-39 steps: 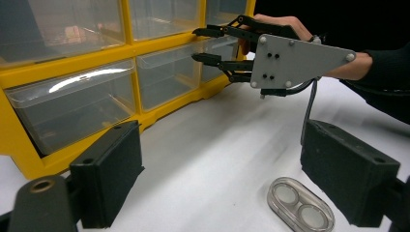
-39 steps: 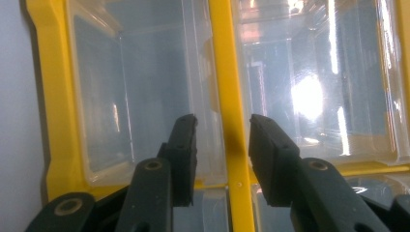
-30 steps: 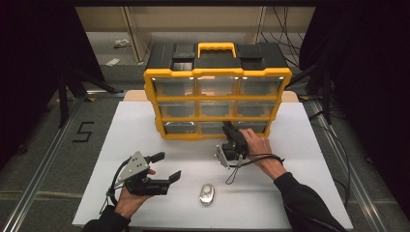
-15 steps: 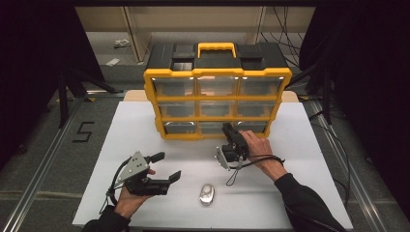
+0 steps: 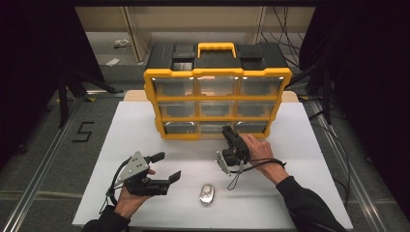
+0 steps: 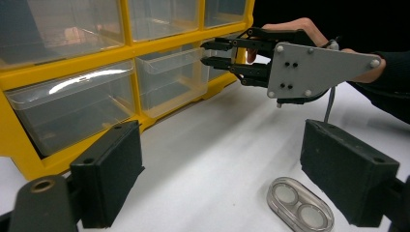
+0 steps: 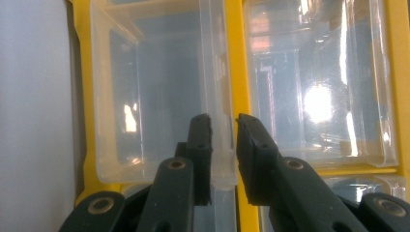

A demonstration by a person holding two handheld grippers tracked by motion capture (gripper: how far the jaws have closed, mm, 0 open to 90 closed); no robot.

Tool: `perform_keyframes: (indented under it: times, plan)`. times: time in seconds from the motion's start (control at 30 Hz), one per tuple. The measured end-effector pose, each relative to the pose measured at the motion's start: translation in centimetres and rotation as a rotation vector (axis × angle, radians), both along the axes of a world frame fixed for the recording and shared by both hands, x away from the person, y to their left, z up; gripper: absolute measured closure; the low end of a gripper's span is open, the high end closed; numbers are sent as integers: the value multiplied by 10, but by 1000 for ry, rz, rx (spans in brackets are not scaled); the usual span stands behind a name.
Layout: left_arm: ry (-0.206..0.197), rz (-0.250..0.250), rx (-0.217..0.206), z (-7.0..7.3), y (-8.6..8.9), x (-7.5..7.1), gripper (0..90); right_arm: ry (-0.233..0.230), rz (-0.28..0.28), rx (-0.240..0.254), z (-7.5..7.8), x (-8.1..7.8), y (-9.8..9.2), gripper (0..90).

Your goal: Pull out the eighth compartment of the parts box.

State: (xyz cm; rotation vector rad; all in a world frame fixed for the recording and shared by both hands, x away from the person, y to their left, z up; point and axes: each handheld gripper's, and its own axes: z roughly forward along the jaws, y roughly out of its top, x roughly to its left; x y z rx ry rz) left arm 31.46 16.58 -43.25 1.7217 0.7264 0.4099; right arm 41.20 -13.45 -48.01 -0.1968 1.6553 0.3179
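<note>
Clear plastic drawer (image 7: 159,96), bottom row, middle of the yellow-framed organiser cabinet (image 5: 217,104) on the white table (image 5: 300,193).
See-through, empty, glossy w/ glare, front lip pulled slightly out. Right gripper (image 7: 223,126) jaws nearly closed, clamping that lip. Left gripper (image 5: 167,166) released, wide, near small clear oval case (image 6: 300,203).

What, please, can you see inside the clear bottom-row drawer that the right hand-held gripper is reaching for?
The clear drawer looks empty: through its walls, just bare plastic and reflections. The right hand-held gripper straddles its front lip, and its jaws cover part of the drawer's lower front.
</note>
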Motion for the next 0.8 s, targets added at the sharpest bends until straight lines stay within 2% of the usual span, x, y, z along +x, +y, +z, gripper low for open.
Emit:
perform_keyframes:
  times: [0.8]
  plan:
    - [1,2,0,0,0,0,149,-3,27,-15,0,-21,-4,778]
